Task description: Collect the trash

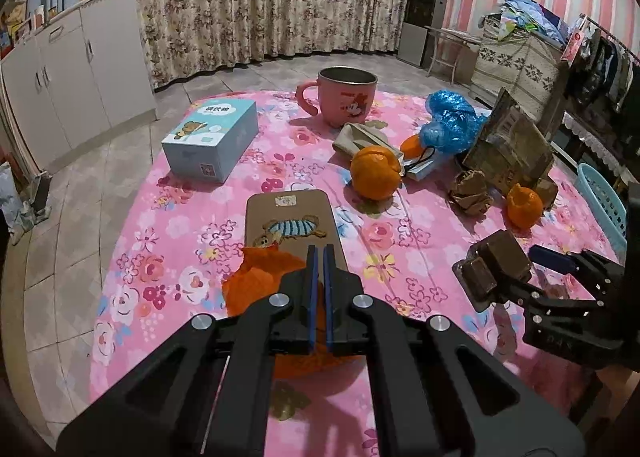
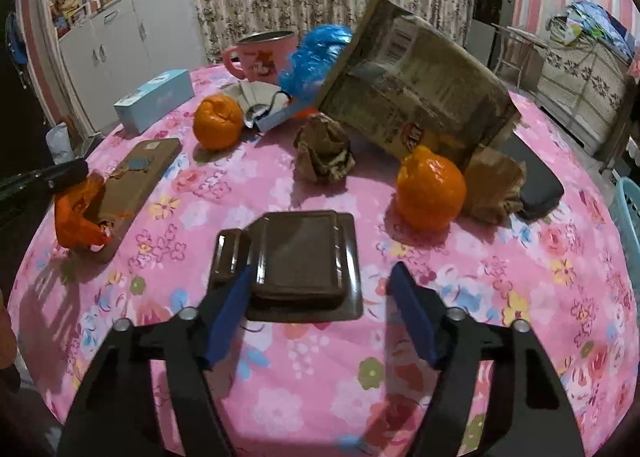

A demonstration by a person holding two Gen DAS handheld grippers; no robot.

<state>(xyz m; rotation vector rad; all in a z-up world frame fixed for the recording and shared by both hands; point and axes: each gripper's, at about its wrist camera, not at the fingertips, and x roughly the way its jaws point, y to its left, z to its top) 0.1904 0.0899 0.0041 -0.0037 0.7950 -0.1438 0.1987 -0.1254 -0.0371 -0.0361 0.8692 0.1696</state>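
Note:
My left gripper (image 1: 320, 253) is shut on a crumpled orange wrapper (image 1: 260, 277), held just above the pink flowered tablecloth (image 1: 168, 217) and over the near end of a brown bear-print case (image 1: 288, 217). In the right wrist view the same wrapper (image 2: 76, 213) hangs at the far left. My right gripper (image 2: 322, 271) is open around a brown plastic tray (image 2: 304, 257) that lies flat on the cloth. Its left pad is at the tray's edge and its right pad stands clear of it.
Behind the tray lie two oranges (image 2: 218, 121) (image 2: 430, 189), crumpled brown paper (image 2: 324, 153), a large brown paper bag (image 2: 412, 97), a blue plastic bag (image 2: 312, 53), a face mask, a pink mug (image 2: 264, 57) and a light blue box (image 2: 152, 99). A blue basket (image 1: 604, 193) is at the right edge.

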